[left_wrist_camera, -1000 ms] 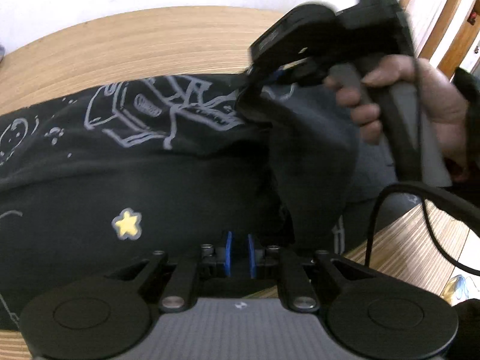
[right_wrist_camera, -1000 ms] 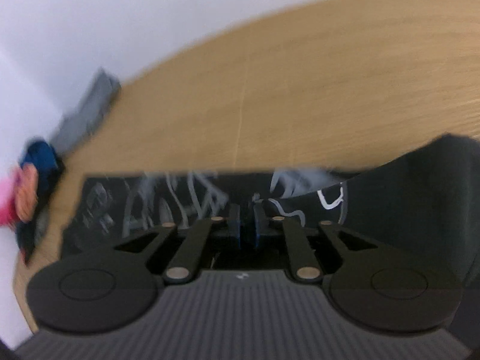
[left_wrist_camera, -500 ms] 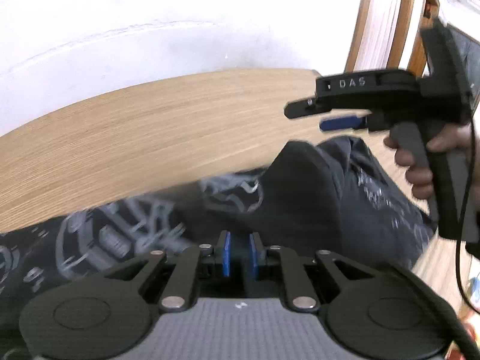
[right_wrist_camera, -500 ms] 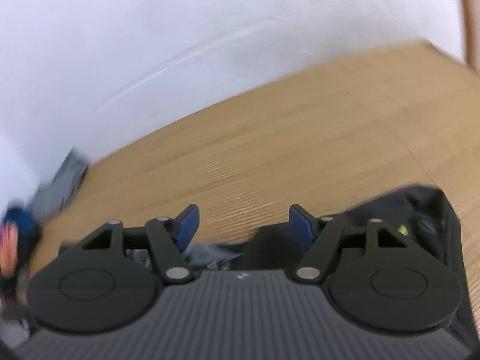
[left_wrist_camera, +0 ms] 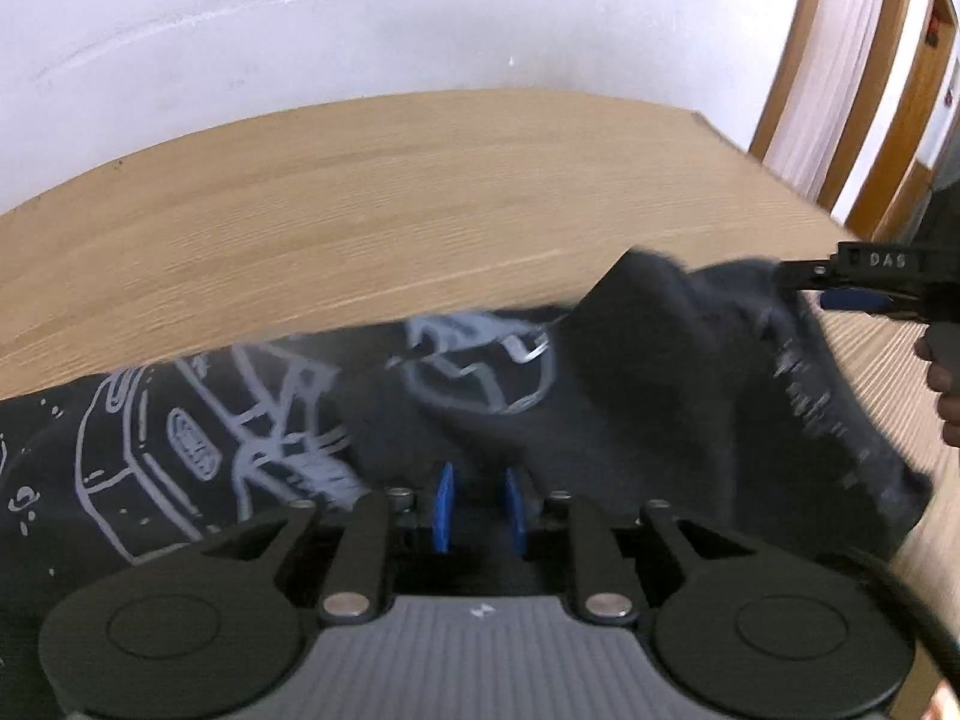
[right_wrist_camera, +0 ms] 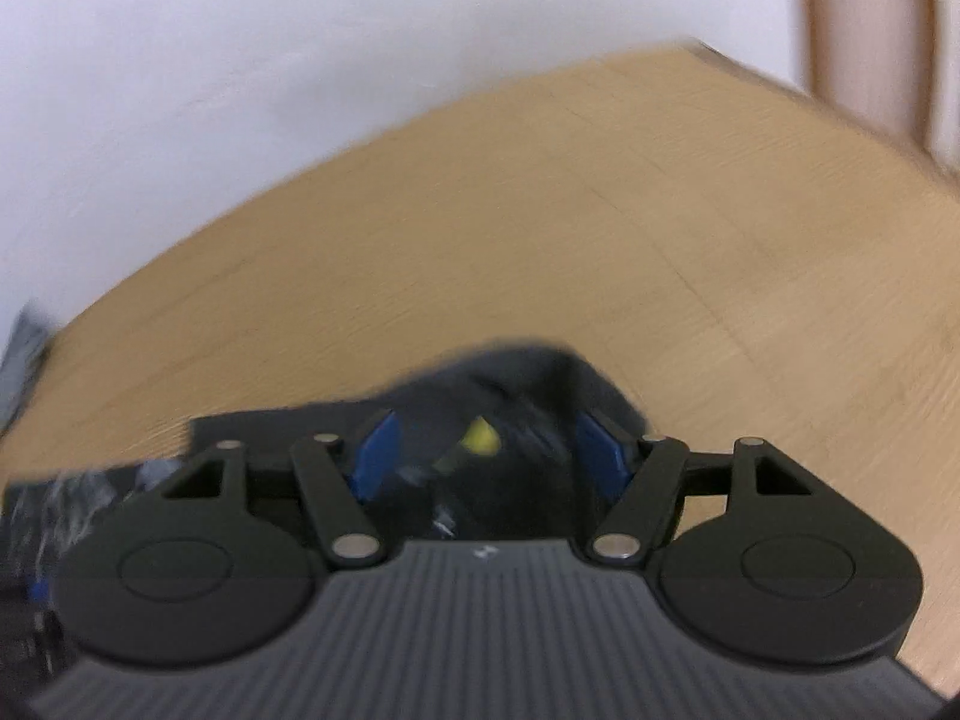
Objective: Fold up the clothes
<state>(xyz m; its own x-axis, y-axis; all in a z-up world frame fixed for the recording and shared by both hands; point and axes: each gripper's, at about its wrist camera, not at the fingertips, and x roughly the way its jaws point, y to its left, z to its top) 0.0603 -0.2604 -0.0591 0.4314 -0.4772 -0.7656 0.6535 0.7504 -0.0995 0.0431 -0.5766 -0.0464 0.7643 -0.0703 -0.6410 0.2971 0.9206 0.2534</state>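
A dark shirt (left_wrist_camera: 480, 420) with pale line drawings lies on the wooden table (left_wrist_camera: 360, 210), spread along its near side. Its right part is bunched into a raised hump, and the cloth there looks soft and creased, while the printed area to the left lies flatter. In the right wrist view a small yellow patch (right_wrist_camera: 480, 437) shows on the dark cloth, blurred.

The left gripper (left_wrist_camera: 478, 507) sits low over the shirt with its blue pads a narrow gap apart; dark fabric lies around and between them, but whether they pinch it cannot be told. The right gripper (right_wrist_camera: 492, 459) has its blue pads spread wide, with shirt fabric below the gap and nothing clamped.

The table is light wood with fine straight grain. A white wall (left_wrist_camera: 360, 30) rises behind it, and wooden door frames (left_wrist_camera: 786, 60) stand to the right. At the table's far left edge a grey object (right_wrist_camera: 24, 336) is too blurred to identify.
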